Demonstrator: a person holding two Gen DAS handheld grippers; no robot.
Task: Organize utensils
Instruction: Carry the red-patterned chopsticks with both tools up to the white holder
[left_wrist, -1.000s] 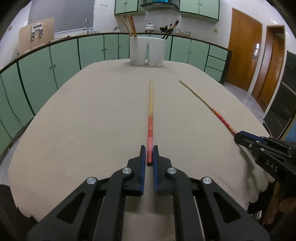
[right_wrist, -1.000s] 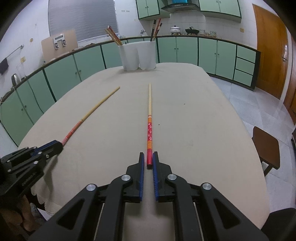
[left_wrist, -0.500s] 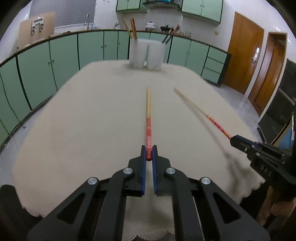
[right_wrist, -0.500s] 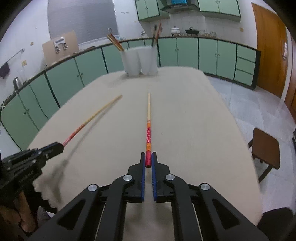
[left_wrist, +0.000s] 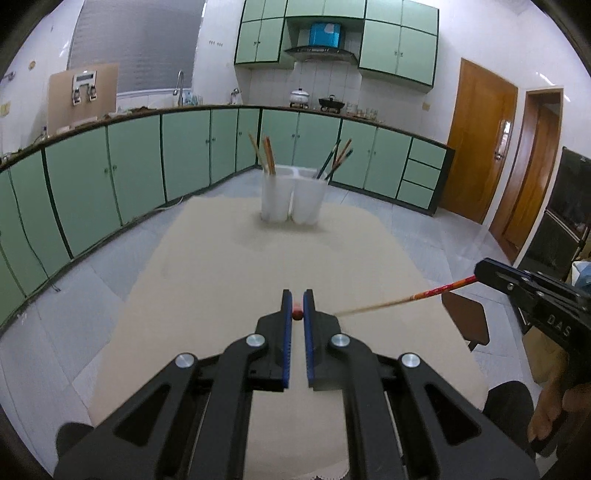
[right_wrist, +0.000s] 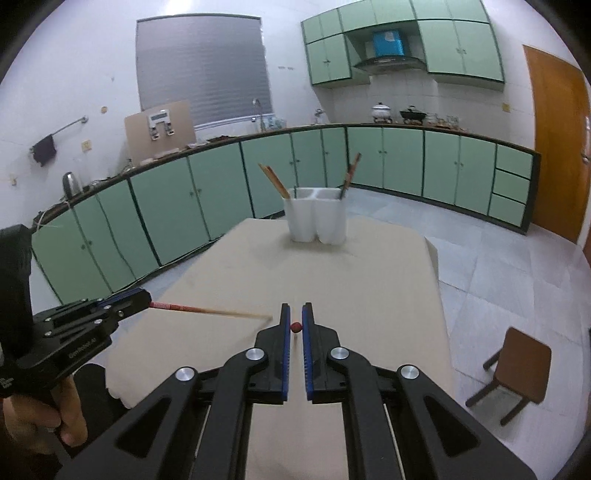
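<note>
My left gripper (left_wrist: 297, 302) is shut on a red-ended chopstick (left_wrist: 296, 316), seen end-on between the blue pads. In the right wrist view that chopstick (right_wrist: 207, 311) sticks out of the left gripper (right_wrist: 144, 297) toward the middle. My right gripper (right_wrist: 295, 312) is shut on a second chopstick (right_wrist: 295, 326), also seen end-on. From the left wrist, this one (left_wrist: 406, 297) juts leftward out of the right gripper (left_wrist: 480, 270). Both are held well above the table. A white two-cup holder (left_wrist: 293, 199) (right_wrist: 317, 218) stands at the table's far end with chopsticks in each cup.
A beige cloth covers the table (left_wrist: 229, 266) (right_wrist: 369, 280). A brown stool (right_wrist: 522, 365) (left_wrist: 466, 322) stands on the tiled floor to the right of it. Green cabinets (right_wrist: 184, 206) line the walls behind. A hand (right_wrist: 70, 413) grips the left tool's handle.
Both grippers have risen high off the table with their chopsticks, which left the cloth. The chopsticks now show end-on in their own views, and the holder looks lower and farther away.
</note>
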